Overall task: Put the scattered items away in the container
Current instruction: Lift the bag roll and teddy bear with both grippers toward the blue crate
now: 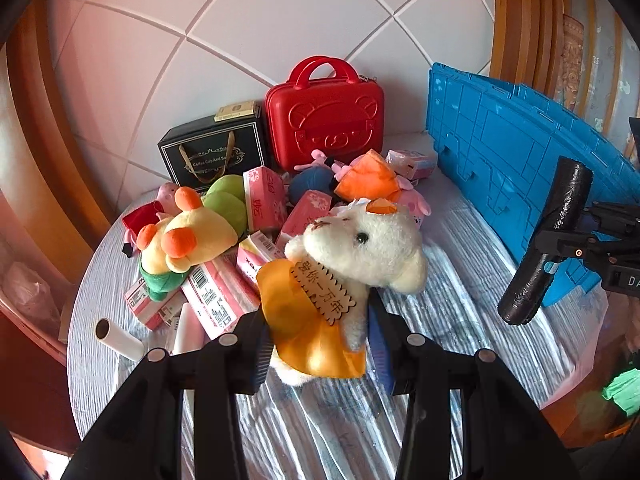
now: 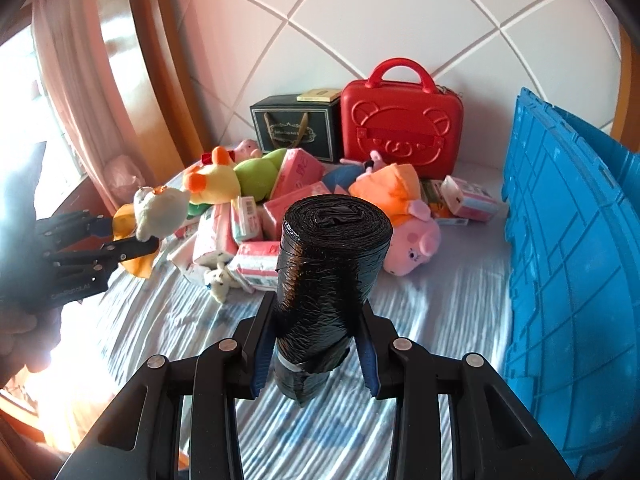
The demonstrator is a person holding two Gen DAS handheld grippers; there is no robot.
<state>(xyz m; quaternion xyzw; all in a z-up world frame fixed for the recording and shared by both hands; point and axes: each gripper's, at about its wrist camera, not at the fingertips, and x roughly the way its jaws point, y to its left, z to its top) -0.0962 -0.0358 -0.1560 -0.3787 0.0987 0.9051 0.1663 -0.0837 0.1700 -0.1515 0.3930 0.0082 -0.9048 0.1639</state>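
Note:
My left gripper [image 1: 320,344] is shut on a white teddy bear [image 1: 360,248] in a yellow cape with a wooden tag, held above the striped table cover. The right wrist view shows the same bear [image 2: 160,208] at the far left. My right gripper [image 2: 316,344] is shut on a roll of black bin bags [image 2: 332,264], standing upright between the blue pads; the left wrist view has that roll [image 1: 548,240] at the right. A blue plastic crate [image 2: 572,264] stands along the right, also seen as the crate [image 1: 500,168]. A heap of plush toys and pink tissue packs [image 2: 296,200] lies behind.
A red bear-embossed case [image 2: 400,128] and a black gift box [image 2: 296,128] stand at the back against the tiled wall. A yellow duck plush [image 1: 188,240], a pink pig plush [image 2: 416,240] and a white paper roll [image 1: 116,336] lie on the table cover [image 2: 420,320].

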